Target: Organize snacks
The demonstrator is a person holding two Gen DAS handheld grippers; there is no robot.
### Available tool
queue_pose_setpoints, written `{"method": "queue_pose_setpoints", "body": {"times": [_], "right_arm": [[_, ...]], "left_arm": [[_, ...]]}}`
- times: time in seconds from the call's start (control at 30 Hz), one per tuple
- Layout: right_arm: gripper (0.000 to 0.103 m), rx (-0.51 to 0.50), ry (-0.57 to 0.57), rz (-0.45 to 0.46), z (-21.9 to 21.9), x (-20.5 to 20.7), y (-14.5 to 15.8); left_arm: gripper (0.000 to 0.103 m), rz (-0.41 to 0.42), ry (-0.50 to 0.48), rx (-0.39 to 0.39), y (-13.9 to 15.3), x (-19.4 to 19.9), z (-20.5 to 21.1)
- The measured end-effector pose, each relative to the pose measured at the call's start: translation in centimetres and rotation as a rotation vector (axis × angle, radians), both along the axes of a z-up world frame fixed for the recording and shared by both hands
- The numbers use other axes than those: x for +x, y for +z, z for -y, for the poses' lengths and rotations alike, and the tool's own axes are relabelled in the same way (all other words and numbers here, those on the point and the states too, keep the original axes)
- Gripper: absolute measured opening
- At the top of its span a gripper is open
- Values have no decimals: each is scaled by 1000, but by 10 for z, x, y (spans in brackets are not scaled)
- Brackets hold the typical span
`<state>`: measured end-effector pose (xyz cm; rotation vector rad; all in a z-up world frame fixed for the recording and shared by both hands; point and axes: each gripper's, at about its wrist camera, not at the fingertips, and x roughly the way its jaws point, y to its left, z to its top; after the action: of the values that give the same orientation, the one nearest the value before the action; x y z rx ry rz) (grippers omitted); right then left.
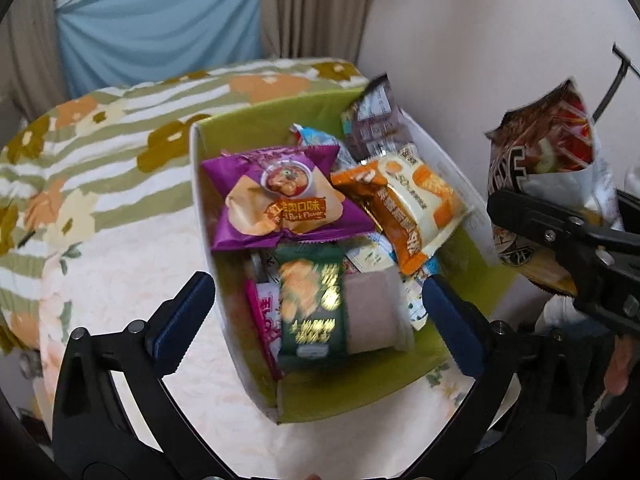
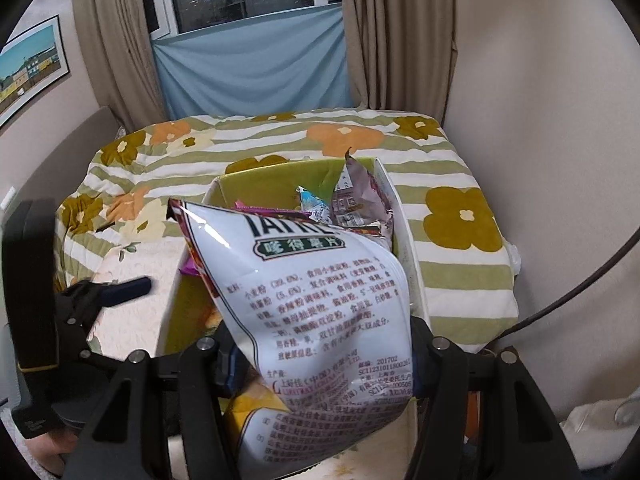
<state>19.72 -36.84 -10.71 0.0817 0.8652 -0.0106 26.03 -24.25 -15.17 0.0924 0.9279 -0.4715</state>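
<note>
The right gripper pinches the lower part of a light, crinkly, slippery white foil crisp bag, likely crushable, while the left gripper gapes empty.

- Left claw: jaws spread wide, nothing between the blue pads, pointing steeply down.
- Right claw: jaws closed on a bag, holding it upright, angled down.
- Left claw also visible at left edge of right wrist view.

I see the bed, spread with a green-striped floral quilt toward its far edge and a pale sheet nearer, carrying one green-lined box of snack packets beside its right edge.
</note>
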Motion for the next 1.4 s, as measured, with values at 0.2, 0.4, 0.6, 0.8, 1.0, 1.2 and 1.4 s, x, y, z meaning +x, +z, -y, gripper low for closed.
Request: {"method": "queue_pose_setpoints", "body": {"times": [0.2, 0.4, 0.6, 0.8, 1.0, 1.2, 1.4], "right_arm": [[55, 29, 38, 13, 15, 4, -1], [56, 77, 89, 17, 4, 9, 2], [61, 124, 112, -5, -17, 26, -7], [93, 216, 123, 17, -28, 29, -22], [94, 159, 121, 14, -34, 8, -26], [94, 126, 83, 38, -42, -11, -14], [94, 93, 44, 88, -57, -36, 14]], "left_arm": [[103, 22, 108, 8, 11, -7, -29], [103, 47, 201, 23, 27, -17, -60], [103, 26, 266, 28, 26, -30, -83], [103, -8, 300, 43, 14, -48, -97], [103, -9, 293, 36, 14, -62, -106], [103, 41, 235, 42, 36, -70, -116], [103, 92, 203, 23, 70, -89, -135]]}}
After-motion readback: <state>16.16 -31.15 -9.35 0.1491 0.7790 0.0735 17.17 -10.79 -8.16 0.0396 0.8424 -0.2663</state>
